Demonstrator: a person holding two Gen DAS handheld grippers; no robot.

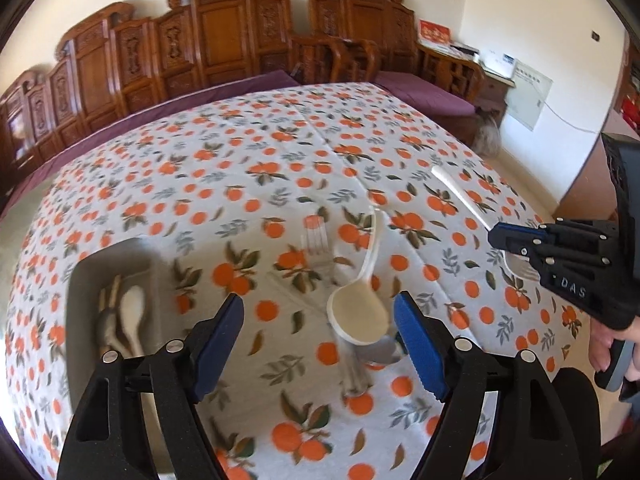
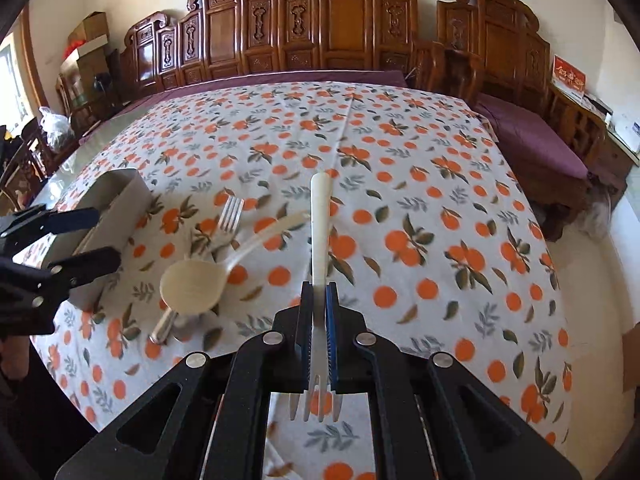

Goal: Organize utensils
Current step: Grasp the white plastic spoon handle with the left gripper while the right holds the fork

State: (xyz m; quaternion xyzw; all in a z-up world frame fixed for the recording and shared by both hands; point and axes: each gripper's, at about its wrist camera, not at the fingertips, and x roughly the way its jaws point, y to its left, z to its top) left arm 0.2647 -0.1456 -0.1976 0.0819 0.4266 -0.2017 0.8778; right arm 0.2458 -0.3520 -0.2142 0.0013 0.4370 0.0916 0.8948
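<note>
Fork is pinched near its neck in my right gripper, above the counter, so I should carry it level to the tray, while my left gripper, fingers spread and empty, hangs over the ladle.

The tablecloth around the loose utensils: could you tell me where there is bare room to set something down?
Free: the tablecloth right of the white-handled fork in the right gripper, and the far half toward the wooden benches. Crowded: between the grey tray and that fork, where ladle, clear fork and metal spoon lie.
</note>
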